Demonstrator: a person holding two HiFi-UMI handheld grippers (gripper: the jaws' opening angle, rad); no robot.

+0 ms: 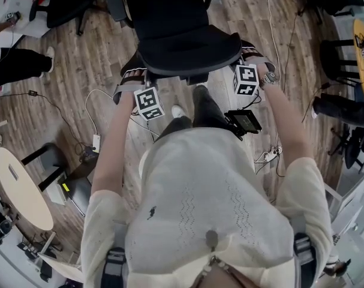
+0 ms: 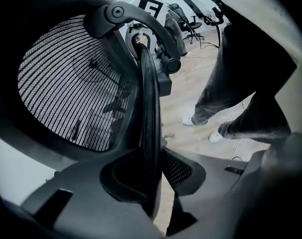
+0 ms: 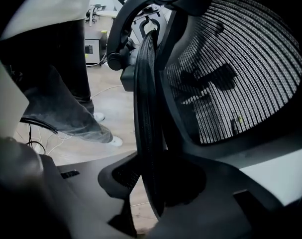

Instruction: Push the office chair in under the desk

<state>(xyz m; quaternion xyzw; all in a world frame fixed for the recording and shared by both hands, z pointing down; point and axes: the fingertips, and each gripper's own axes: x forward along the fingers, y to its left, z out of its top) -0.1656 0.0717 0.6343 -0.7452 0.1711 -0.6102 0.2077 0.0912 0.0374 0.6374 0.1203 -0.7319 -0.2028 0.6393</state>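
Left gripper (image 2: pixel 151 180) is closed on one side edge of the office chair (image 1: pixel 180 38) backrest, and the right gripper (image 3: pixel 158 183) grips the opposite edge. The chair stands on the wooden floor (image 1: pixel 80 77), just before the person (image 1: pixel 199 221).

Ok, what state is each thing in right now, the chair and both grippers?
office chair: upright on the wood floor, seat empty.
left gripper: shut on the backrest rim, left side.
right gripper: shut on the same rim, right side.
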